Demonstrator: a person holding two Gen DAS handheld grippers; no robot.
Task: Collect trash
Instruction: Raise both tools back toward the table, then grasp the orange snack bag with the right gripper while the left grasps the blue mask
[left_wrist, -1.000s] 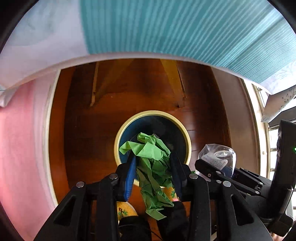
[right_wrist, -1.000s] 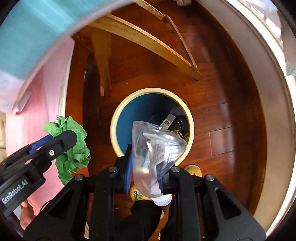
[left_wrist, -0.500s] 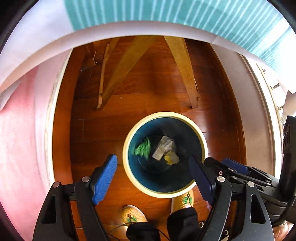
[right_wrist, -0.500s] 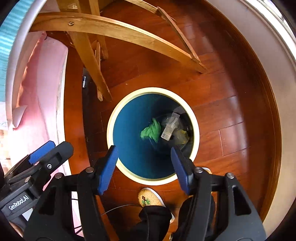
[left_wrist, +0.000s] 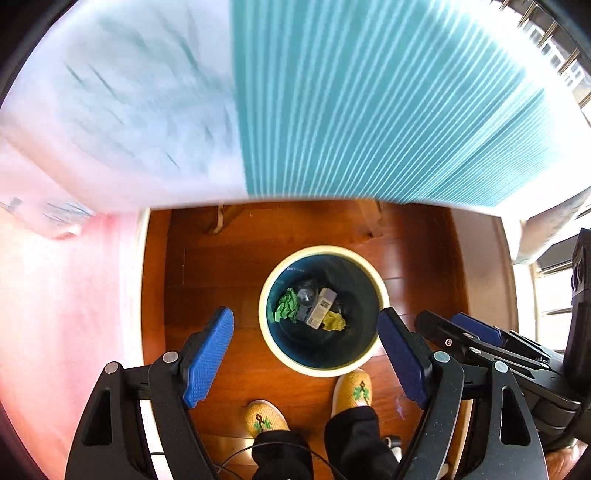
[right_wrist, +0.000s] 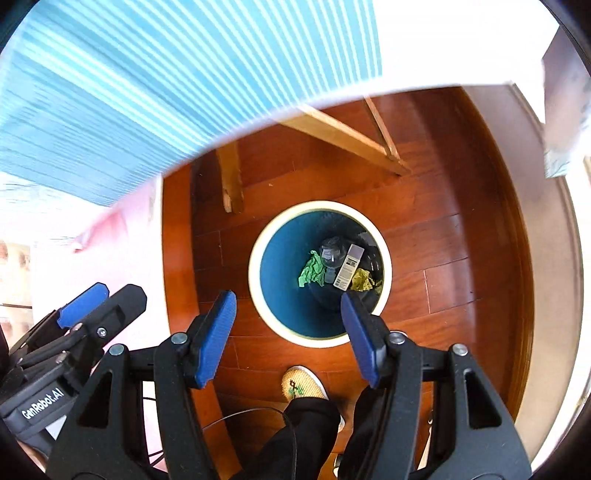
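A round bin with a cream rim (left_wrist: 373, 288) (right_wrist: 255, 266) and blue inside stands on the wooden floor below both grippers. At its bottom lie the crumpled green paper (left_wrist: 285, 305) (right_wrist: 309, 270), the clear plastic cup (left_wrist: 306, 291) (right_wrist: 332, 251), a small grey carton (left_wrist: 320, 307) (right_wrist: 349, 266) and a yellow scrap (left_wrist: 334, 320) (right_wrist: 362, 279). My left gripper (left_wrist: 306, 332) hangs high over the bin, open and empty. My right gripper (right_wrist: 288, 314) is also open and empty above the bin. Each gripper shows at the side of the other's view.
A table with a teal striped cloth (left_wrist: 369, 103) (right_wrist: 166, 74) overhangs the far side, its wooden legs (right_wrist: 231, 177) near the bin. A pink surface (left_wrist: 66, 295) lies left. The person's slippered feet (left_wrist: 352, 387) (right_wrist: 301, 384) stand just before the bin.
Both grippers opened and let go: the green paper and the plastic cup fell into the bin. Both grippers then rose, so the bin looks smaller and the tablecloth fills more of the view.
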